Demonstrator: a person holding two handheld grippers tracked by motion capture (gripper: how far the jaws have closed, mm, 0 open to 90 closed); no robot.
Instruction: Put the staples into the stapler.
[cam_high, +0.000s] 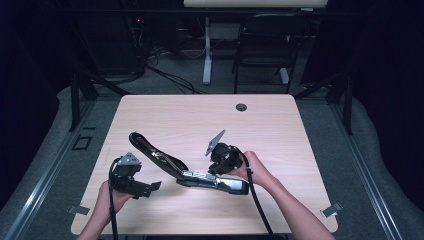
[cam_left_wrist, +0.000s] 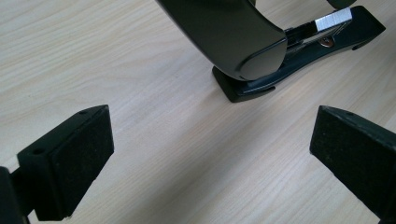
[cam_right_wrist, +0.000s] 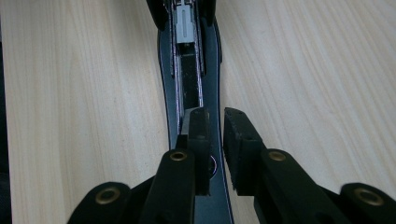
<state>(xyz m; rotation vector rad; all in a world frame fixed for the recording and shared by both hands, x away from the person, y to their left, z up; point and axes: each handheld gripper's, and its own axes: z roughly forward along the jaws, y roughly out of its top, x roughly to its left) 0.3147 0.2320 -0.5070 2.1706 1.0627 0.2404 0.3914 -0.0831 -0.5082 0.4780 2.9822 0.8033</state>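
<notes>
A black stapler (cam_high: 200, 178) lies swung open on the light wooden table (cam_high: 180, 115); its base points right and its top arm (cam_high: 150, 150) rises to the back left. My right gripper (cam_high: 220, 169) hangs over the base's rear part. In the right gripper view its jaws (cam_right_wrist: 217, 135) stand almost together over the base (cam_right_wrist: 212, 70) beside the staple channel, and only a thin slit shows between the pads. My left gripper (cam_high: 151, 188) sits left of the stapler, open and empty. Seen from it (cam_left_wrist: 210, 158), the arm's rounded tip (cam_left_wrist: 243, 46) and the base's end (cam_left_wrist: 299, 51) lie just ahead.
A round cable hole (cam_high: 241, 107) sits near the table's far edge. A dark chair (cam_high: 265, 45) and a white desk leg (cam_high: 207, 50) stand on the floor beyond. Bare wood stretches across the far half of the table.
</notes>
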